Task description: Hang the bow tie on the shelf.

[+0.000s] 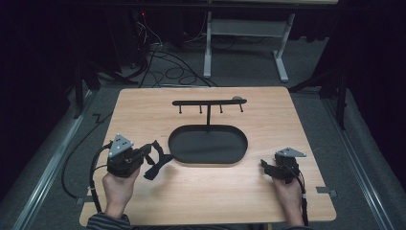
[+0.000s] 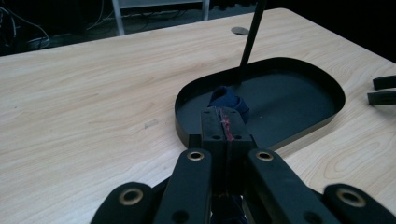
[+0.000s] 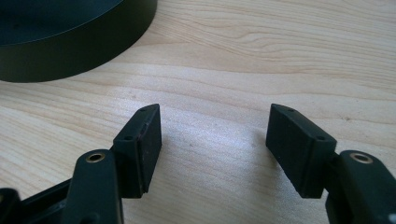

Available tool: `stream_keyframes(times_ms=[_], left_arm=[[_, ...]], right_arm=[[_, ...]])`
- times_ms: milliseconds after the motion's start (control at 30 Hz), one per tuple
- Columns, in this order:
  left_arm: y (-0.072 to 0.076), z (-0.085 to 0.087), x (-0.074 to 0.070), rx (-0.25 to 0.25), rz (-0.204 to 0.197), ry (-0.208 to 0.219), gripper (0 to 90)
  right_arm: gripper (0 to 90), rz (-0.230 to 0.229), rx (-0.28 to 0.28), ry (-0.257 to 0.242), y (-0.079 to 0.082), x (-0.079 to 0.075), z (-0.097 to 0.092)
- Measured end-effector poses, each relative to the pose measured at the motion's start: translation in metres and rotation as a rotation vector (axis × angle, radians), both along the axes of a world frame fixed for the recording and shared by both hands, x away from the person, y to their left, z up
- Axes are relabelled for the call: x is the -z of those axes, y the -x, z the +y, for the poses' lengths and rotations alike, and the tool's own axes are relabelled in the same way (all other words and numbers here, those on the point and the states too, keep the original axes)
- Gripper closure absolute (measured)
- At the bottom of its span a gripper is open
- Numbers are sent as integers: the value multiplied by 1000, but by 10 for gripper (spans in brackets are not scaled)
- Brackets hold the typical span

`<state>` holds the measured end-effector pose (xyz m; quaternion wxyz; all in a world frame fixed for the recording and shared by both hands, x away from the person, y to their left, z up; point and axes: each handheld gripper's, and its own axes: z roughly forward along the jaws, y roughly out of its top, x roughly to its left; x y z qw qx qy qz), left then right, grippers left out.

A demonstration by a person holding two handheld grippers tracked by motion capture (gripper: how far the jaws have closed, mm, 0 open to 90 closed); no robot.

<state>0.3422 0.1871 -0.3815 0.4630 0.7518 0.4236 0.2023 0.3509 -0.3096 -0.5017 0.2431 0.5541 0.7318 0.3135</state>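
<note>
High view: the left gripper sits at lower left of the frame, held in the person's left hand, with a dark strap hanging from its tip just beside the left end of the black oval tray. That tray lies at the middle of the wooden table, and a thin post rises from its far rim to a black hook bar crossing the upper centre. The right gripper rests at lower right, near the tray's right end but apart from it.

Left gripper view: the jaws are pressed together on a dark blue strap, whose bunched end shows above the pads in the centre of the frame, over the tray's near end; a red thread runs along the seam between the pads.

Right gripper view: the jaws stand wide apart over bare wood with nothing between them, and the tray's wall curves across the upper left corner.
</note>
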Motion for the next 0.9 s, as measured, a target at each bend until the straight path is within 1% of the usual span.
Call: stream_keyframes(times_ms=[67,167,233,267,533,767,900], left_arm=[[-1,-1,-2,10,1,10,900],[-4,-5,-7,32,-1,16,900],[-4,-6,-8,37,-3,18,900],[-6,-8,-10,50,-3,24,900],[-9,-16,-18,77,-11,20,900],[-9,-19,-21,96,2,33,900],[-10,-21,-24,110,-5,40,900]], right_arm=[[375,0,0,0,0,0,0],[375,-1,-4,3,0,0,0],[375,-1,-5,2,0,0,0],[375,-1,-5,2,0,0,0],[374,-2,-8,3,0,0,0],[375,0,-9,5,0,0,0],[375,0,-9,5,0,0,1]])
